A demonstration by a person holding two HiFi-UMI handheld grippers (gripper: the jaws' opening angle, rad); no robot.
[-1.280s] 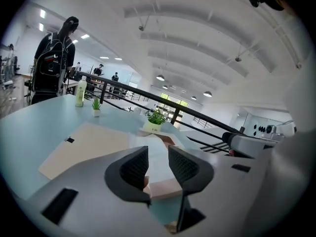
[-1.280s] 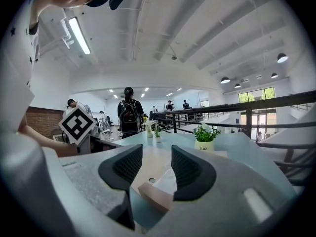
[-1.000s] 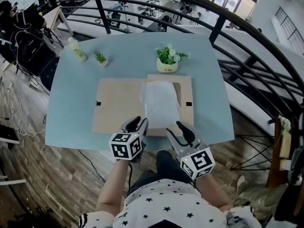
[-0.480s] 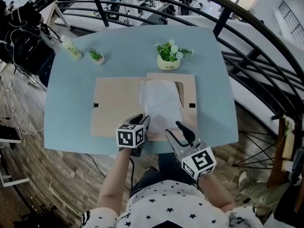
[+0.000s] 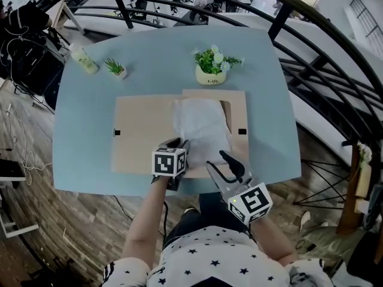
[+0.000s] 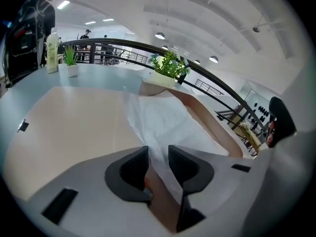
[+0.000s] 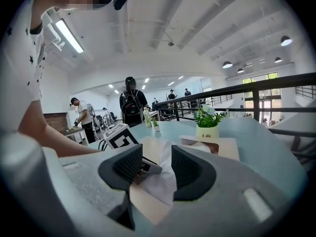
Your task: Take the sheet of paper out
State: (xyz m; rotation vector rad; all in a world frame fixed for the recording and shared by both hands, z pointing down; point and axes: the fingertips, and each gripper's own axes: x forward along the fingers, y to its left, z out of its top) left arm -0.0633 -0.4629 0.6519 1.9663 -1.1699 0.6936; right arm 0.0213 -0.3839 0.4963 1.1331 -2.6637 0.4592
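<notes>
A crinkled white sheet of paper (image 5: 200, 127) lies on the right half of a flat tan folder (image 5: 140, 133) on the blue table (image 5: 84, 112). My left gripper (image 5: 177, 145) sits over the folder's near edge at the sheet's near left corner. In the left gripper view the sheet (image 6: 168, 122) runs down between the jaws of the left gripper (image 6: 158, 159), which stand a narrow gap apart on either side of it. My right gripper (image 5: 222, 163) hovers open at the table's front edge, just right of the sheet's near end, with nothing held. The sheet (image 7: 163, 181) shows beyond its jaws.
A flowering plant in a white pot (image 5: 210, 70) stands behind the folder. A small potted plant (image 5: 115, 69) and a bottle (image 5: 81, 58) are at the far left corner. A black railing (image 5: 311, 76) curves round the table's far and right sides. People stand far off.
My left gripper has moved forward onto the folder's near edge, and its jaws have narrowed around the sheet's corner. The right gripper has hardly moved.
</notes>
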